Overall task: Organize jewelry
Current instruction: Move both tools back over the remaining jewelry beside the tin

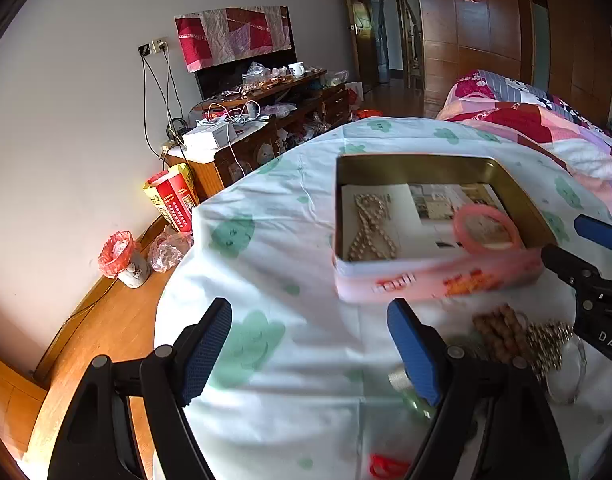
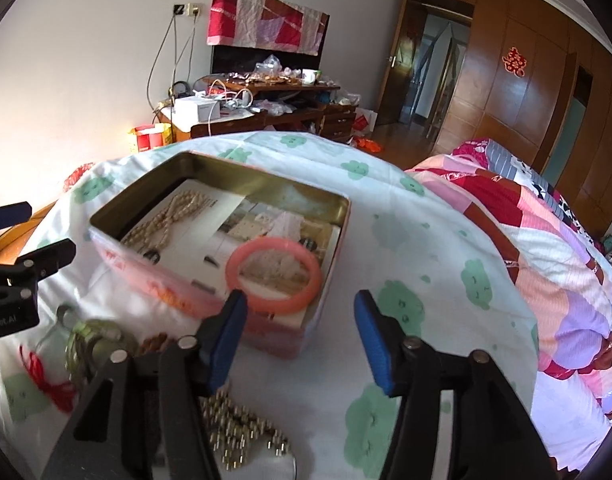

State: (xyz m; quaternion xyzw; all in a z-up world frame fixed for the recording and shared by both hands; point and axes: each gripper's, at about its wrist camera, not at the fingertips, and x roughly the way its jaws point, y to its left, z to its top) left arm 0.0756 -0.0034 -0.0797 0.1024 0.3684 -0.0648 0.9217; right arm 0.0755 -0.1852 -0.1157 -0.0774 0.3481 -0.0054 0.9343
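Both tongs (image 1: 309, 344) (image 2: 302, 340) wide, empty; pink bangle (image 2: 273, 276) in tin (image 2: 266, 190); blurry beads (image 1: 501, 334), prob. bracelet.

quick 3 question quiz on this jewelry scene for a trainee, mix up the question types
1. True or false: the pink bangle lies inside the tin box.
2. What lies at the opposite end of the tin from the bangle? A) a watch B) a pearl necklace C) a ring
3. Is anything held in the right claw or the left claw?

Key
1. True.
2. B.
3. No; both are open and empty, over the cloth.
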